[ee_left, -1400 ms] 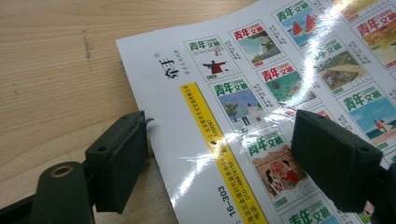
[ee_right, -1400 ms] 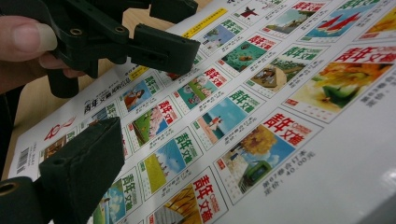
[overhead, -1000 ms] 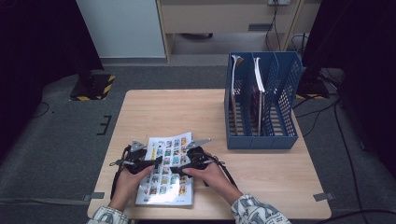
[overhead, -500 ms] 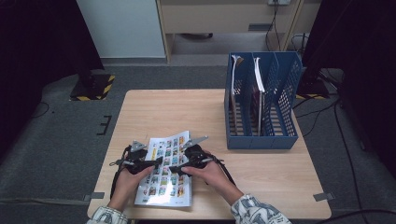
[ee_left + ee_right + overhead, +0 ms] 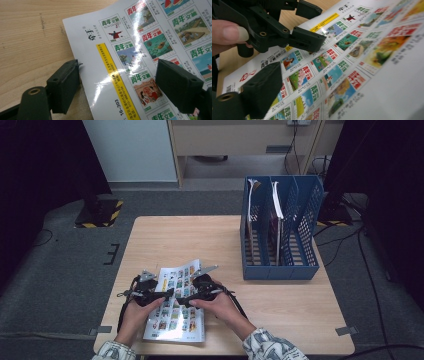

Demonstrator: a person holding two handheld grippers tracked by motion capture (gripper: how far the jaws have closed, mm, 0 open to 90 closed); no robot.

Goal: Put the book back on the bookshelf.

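Magazine point(image 5: 175, 312), glossy and printed with rows of small coloured cover pictures, lies on the near part of the wooden table point(image 5: 200, 240), close to the front edge and left of centre, its far end curling up a little off the wood. From where I stand, the person's two hands meet over its middle. The left gripper point(image 5: 167, 293) sits at the magazine's left edge; in the left gripper view point(image 5: 116, 82) its jaws stand apart, one on the bare wood just beside the paper's edge, the other over the printed pictures, with the yellow strip of the page between them. Neither pad seems to press the sheet, though the angle makes that hard to swear to. The right gripper point(image 5: 181, 301) comes in from the other side, tips pointing toward the left one, the two nearly meeting. Its jaws have just been opening a little, and in the right gripper view one jaw hangs low over the page; I would call it open, nothing clamped. Well apart, on the table's far right, stands a blue file rack point(image 5: 305, 265) with a few thin booklets point(image 5: 276, 205) upright in its slots.
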